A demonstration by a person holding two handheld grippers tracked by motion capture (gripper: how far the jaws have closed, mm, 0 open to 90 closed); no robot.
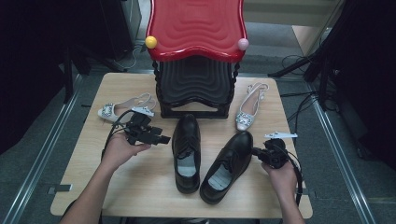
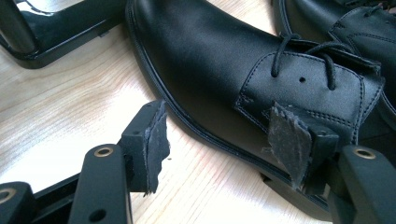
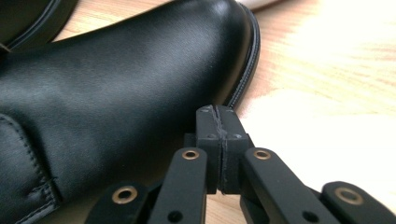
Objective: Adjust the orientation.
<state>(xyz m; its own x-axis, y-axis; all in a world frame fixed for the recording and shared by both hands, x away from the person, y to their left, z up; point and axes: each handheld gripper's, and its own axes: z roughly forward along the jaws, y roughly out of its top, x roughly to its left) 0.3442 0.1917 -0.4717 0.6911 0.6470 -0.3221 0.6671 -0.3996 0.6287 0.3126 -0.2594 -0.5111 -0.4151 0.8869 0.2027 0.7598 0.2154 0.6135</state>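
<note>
— High view first: what is lying on the pale wood-grain table [image 1: 140, 186]?

— Two glossy black leather lace-up shoes are sitting side by side in the middle. The left black shoe [image 1: 187, 149] is pointing straight away from the person; the right black shoe [image 1: 229, 165] is tilting, its rounded toe aiming up and to the right. Both are showing pale insoles. Behind them a stool with a wavy red moulded seat [image 1: 196, 25] is standing on a ribbed black base [image 1: 196, 86], a yellow ball [image 1: 151, 42] and a pink ball [image 1: 243, 44] capping its front corners. Two cream slingback flats with jewelled toes are flanking it — one slingback on the left [image 1: 123, 108], one on the right [image 1: 248, 108].

— And the left gripper [image 1: 161, 138]?

— It is resting in the person's left hand [image 1: 122, 148], aiming at the left shoe's side. In the left gripper view its jaws are standing wide apart, frayed grey pads [image 2: 156, 140] facing each other, with the shoe's stitched lace panel [image 2: 308, 88] and smooth welt just beyond, nothing between them.

— The right gripper [image 1: 256, 150]?

— Its tips are sitting right at the right shoe's toe. In the right gripper view the jaws are pressing flat together, empty [image 3: 218, 119], just beside the toe's shiny curve [image 3: 140, 79] and ridged sole edge — whether they are touching it I cannot tell.
</note>
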